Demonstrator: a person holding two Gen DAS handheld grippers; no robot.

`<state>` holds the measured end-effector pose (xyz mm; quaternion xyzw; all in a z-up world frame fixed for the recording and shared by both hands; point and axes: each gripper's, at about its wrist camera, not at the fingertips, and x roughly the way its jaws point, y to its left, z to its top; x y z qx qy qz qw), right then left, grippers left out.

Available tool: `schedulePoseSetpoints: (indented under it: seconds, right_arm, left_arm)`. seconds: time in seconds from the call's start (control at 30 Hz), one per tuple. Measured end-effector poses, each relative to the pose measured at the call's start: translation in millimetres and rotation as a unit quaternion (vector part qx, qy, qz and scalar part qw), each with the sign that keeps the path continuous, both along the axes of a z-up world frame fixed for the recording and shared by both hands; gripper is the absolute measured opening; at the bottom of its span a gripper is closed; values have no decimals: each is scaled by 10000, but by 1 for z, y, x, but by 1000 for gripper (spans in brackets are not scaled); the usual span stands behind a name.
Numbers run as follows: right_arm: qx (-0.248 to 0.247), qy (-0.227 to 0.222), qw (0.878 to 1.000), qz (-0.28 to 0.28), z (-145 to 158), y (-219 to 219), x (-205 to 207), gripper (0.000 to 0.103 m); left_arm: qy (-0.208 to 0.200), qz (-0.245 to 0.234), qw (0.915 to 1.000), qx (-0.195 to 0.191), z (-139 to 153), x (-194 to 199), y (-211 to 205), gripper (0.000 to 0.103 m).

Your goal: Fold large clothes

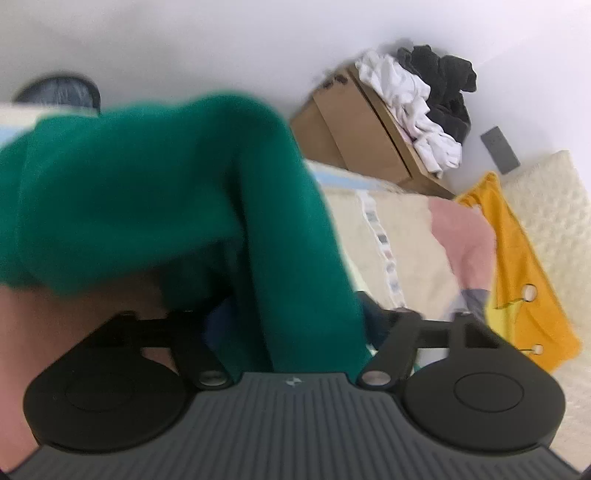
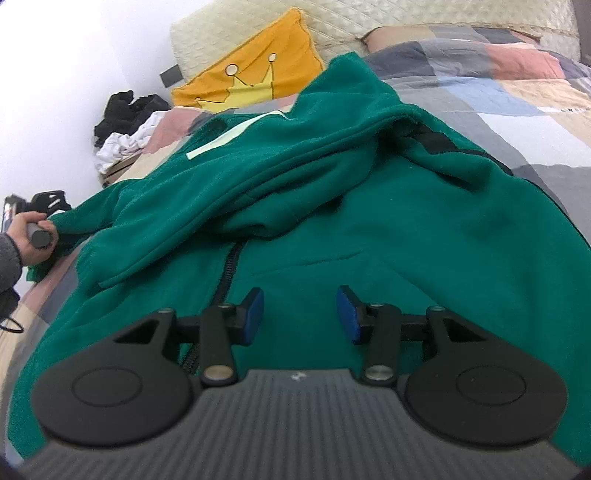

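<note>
A green zip-up hoodie lies spread on the patchwork bed cover, its black zipper running toward me. My right gripper is open just above the hoodie's front, blue pads apart and empty. My left gripper shows at the far left, held in a hand, with the hoodie's sleeve bunched at it. In the left wrist view the green sleeve drapes over and between the fingers of my left gripper, hiding the tips.
A yellow crown-print cushion leans on the cream quilted headboard. A cardboard box holding white and black clothes stands beside the bed by the white wall. A dark switch plate is on the wall.
</note>
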<state>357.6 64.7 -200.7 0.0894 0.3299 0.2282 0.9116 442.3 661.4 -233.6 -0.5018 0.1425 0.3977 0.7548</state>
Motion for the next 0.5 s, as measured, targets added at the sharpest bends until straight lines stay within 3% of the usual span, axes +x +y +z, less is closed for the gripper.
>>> schedulePoseSetpoints:
  seconds: [0.03,0.1,0.2,0.27,0.43,0.5]
  right_arm:
    - [-7,-57,10000,47,0,0,-1,48]
    - [-73,-114,9999,77,-1,2,-2,48]
    - [-84,-117,9999,89,2,2,-3,48]
    - [-101,-11,9999,90,4,2,-1,47]
    - [256,169,9995,-17,10,-9,3,47]
    - [223,241,9995,-14,15,-11,5,47]
  left_arm:
    - [67,4,9999,143,2,3,1,63]
    - [422,-12,9986,323,5,11,3,35]
    - [1008,-320,9928,567,19,28,3,17]
    - [1193,-527,9864,1001,40,35,-8,13]
    - [1500,-1147,9539,2333,113,54,-56,11]
    - [1583,-1474,9326,2889,145,63,-86,9]
